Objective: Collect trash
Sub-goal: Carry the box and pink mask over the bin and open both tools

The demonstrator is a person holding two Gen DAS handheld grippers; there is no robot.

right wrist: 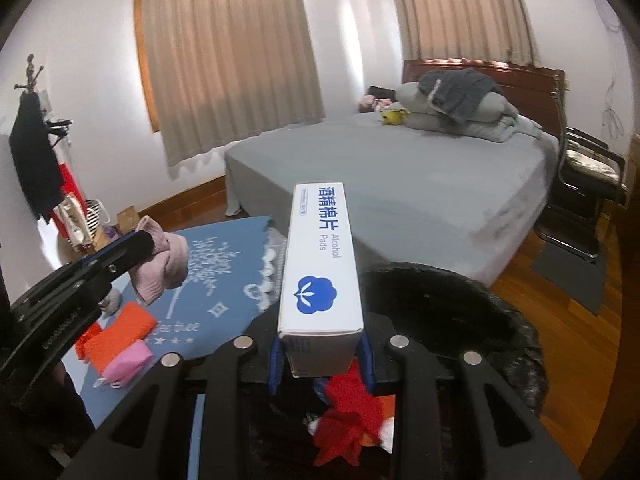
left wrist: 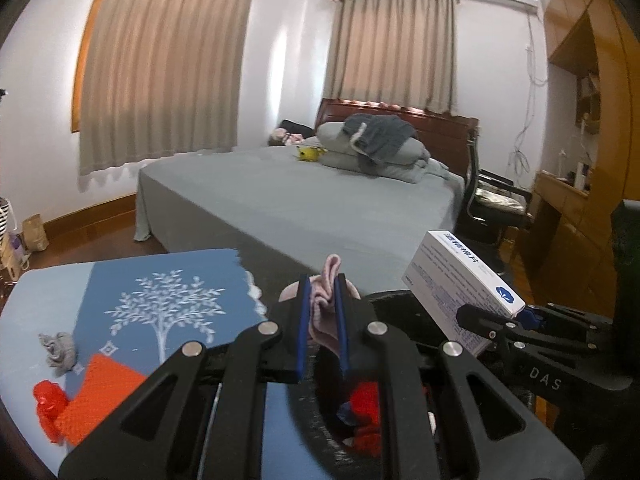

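**Both tools loaded over the bin**

Left tool [left wrist: 323, 300] clamps a pink cloth [left wrist: 326, 284] at lower centre — right tool [right wrist: 322, 354] grips a white alcohol-pads box [right wrist: 320, 268]. Both hang above the black bin [right wrist: 460, 292] — red scraps [right wrist: 344, 420] inside.

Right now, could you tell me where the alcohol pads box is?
The alcohol pads box is clamped in the right tongs, above the black bin beside the blue mat.

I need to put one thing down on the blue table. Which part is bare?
Bare: the tree print middle of the blue tablecloth, between the lace edge and the orange cloth. Crowded: the near-left corner, with grey rag, red scrap, pink piece.
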